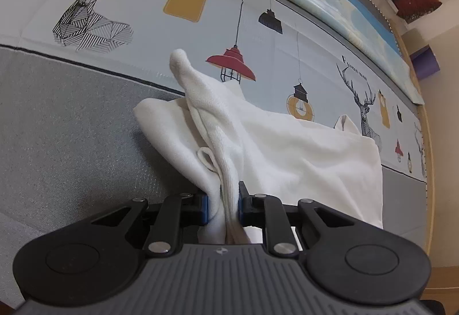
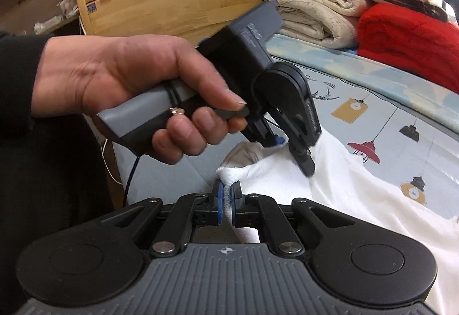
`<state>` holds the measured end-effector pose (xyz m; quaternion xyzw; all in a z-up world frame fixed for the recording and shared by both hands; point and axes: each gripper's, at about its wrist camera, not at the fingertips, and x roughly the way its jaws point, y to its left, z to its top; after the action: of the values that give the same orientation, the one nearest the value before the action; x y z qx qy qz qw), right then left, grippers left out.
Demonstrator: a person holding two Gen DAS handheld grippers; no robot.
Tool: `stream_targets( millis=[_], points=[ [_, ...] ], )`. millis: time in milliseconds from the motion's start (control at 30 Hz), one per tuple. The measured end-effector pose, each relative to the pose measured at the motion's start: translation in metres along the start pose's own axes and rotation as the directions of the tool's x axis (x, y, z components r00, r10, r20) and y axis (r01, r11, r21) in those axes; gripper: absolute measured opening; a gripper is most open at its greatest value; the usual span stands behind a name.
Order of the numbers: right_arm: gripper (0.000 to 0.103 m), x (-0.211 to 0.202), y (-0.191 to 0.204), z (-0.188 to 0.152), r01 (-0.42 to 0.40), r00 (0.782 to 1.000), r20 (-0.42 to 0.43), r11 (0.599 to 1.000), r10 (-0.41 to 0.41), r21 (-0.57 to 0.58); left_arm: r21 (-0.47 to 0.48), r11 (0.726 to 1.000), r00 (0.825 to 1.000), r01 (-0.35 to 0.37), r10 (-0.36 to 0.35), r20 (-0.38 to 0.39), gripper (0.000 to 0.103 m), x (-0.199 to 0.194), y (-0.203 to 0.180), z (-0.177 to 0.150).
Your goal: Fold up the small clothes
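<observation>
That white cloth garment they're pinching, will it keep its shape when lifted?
Probably not: the white cloth garment bunches between the left gripper and sags in folds. It likely drapes limply and seems light, since the right gripper raises a thin edge.

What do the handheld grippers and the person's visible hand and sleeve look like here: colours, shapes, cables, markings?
Both grippers, left gripper and right gripper, share one build: a grey ribbed base with a small cross mark, round black pivot covers, black linkage arms with silver rivets, and blue pads on black fingers. In the right wrist view, the left hand grips a grey-and-black handle trailing a dark cable; the sleeve is black.
</observation>
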<state>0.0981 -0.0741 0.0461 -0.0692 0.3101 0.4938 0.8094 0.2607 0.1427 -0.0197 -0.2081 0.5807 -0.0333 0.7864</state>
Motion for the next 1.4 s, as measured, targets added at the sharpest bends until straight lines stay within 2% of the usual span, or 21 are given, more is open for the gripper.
stream_targets(
  millis=[100, 267, 333, 400, 433, 467, 500, 567, 633, 667, 700, 767, 833, 900, 967, 1067, 1167, 1200, 1233, 1267, 1400],
  points=[
    [0.004, -0.011, -0.012, -0.010, 0.032, 0.999, -0.012, 0.999, -0.031, 0.044, 0.050, 0.999, 1.000, 0.021, -0.021, 0.014, 0.019, 0.003, -0.030, 0.001],
    [0.004, -0.057, -0.049, -0.040, 0.186, 0.983, -0.024, 0.968, -0.185, 0.168, 0.145, 0.977, 0.986, 0.155, -0.163, 0.044, 0.019, 0.015, -0.106, -0.008],
    [0.004, -0.083, -0.067, -0.060, 0.252, 0.967, -0.025, 0.938, -0.253, 0.238, 0.222, 0.948, 0.968, 0.226, -0.245, 0.061, 0.020, 0.017, -0.147, -0.016],
    [0.003, -0.111, -0.086, -0.080, 0.331, 0.941, -0.038, 0.887, -0.337, 0.321, 0.332, 0.893, 0.935, 0.305, -0.346, 0.073, 0.030, 0.013, -0.187, -0.028],
    [0.003, -0.124, -0.094, -0.089, 0.365, 0.926, -0.047, 0.858, -0.374, 0.361, 0.374, 0.860, 0.913, 0.349, -0.402, 0.073, 0.035, 0.010, -0.201, -0.033],
    [0.003, -0.138, -0.104, -0.100, 0.405, 0.907, -0.065, 0.820, -0.416, 0.405, 0.398, 0.829, 0.889, 0.392, -0.453, 0.067, 0.049, 0.007, -0.211, -0.037],
    [0.003, -0.149, -0.114, -0.111, 0.443, 0.887, -0.095, 0.776, -0.452, 0.448, 0.405, 0.819, 0.879, 0.407, -0.472, 0.073, 0.055, 0.005, -0.216, -0.039],
    [0.000, -0.163, -0.136, -0.138, 0.546, 0.826, -0.215, 0.647, -0.521, 0.532, 0.402, 0.835, 0.890, 0.376, -0.446, 0.094, 0.053, 0.006, -0.216, -0.040],
    [0.000, -0.170, -0.159, -0.171, 0.671, 0.730, -0.397, 0.477, -0.556, 0.567, 0.373, 0.862, 0.916, 0.343, -0.395, 0.071, 0.052, 0.016, -0.209, -0.036],
    [0.000, -0.174, -0.167, -0.184, 0.692, 0.709, -0.442, 0.417, -0.550, 0.590, 0.356, 0.877, 0.929, 0.323, -0.366, 0.056, 0.046, 0.021, -0.204, -0.034],
    [0.000, -0.179, -0.176, -0.196, 0.673, 0.719, -0.451, 0.366, -0.529, 0.643, 0.347, 0.888, 0.941, 0.303, -0.336, 0.038, 0.042, 0.026, -0.200, -0.032],
    [0.003, -0.187, -0.185, -0.205, 0.586, 0.777, -0.394, 0.336, -0.491, 0.737, 0.357, 0.897, 0.958, 0.259, -0.286, 0.021, 0.041, 0.032, -0.194, -0.033],
    [0.004, -0.192, -0.184, -0.196, 0.498, 0.818, -0.289, 0.361, -0.497, 0.788, 0.375, 0.895, 0.963, 0.244, -0.268, 0.012, 0.041, 0.034, -0.188, -0.032],
    [0.009, -0.190, -0.184, -0.184, 0.424, 0.850, -0.193, 0.421, -0.490, 0.802, 0.393, 0.887, 0.965, 0.243, -0.263, -0.003, 0.041, 0.036, -0.186, -0.033],
    [0.031, -0.183, -0.188, -0.176, 0.384, 0.870, -0.153, 0.450, -0.468, 0.806, 0.415, 0.880, 0.969, 0.232, -0.244, -0.025, 0.041, 0.039, -0.186, -0.036],
    [0.040, -0.158, -0.196, -0.171, 0.395, 0.882, -0.196, 0.445, -0.428, 0.804, 0.459, 0.863, 0.977, 0.212, -0.204, -0.067, 0.041, 0.044, -0.188, -0.051],
    [0.039, -0.134, -0.209, -0.179, 0.437, 0.872, -0.277, 0.389, -0.403, 0.811, 0.530, 0.832, 0.986, 0.165, -0.144, -0.081, 0.041, 0.052, -0.193, -0.067],
    [0.036, -0.128, -0.212, -0.180, 0.449, 0.868, -0.301, 0.366, -0.395, 0.815, 0.545, 0.824, 0.988, 0.153, -0.127, -0.084, 0.041, 0.055, -0.193, -0.070],
    [0.021, -0.124, -0.213, -0.179, 0.450, 0.867, -0.307, 0.355, -0.393, 0.819, 0.555, 0.819, 0.990, 0.144, -0.117, -0.085, 0.041, 0.056, -0.194, -0.072],
    [0.011, -0.120, -0.213, -0.176, 0.445, 0.871, -0.301, 0.363, -0.389, 0.819, 0.563, 0.815, 0.991, 0.137, -0.110, -0.081, 0.041, 0.057, -0.194, -0.073],
    [0.006, -0.126, -0.191, -0.145, 0.415, 0.879, -0.203, 0.484, -0.432, 0.770, 0.536, 0.833, 0.990, 0.136, -0.126, -0.054, 0.041, 0.051, -0.190, -0.065]
  ],
)
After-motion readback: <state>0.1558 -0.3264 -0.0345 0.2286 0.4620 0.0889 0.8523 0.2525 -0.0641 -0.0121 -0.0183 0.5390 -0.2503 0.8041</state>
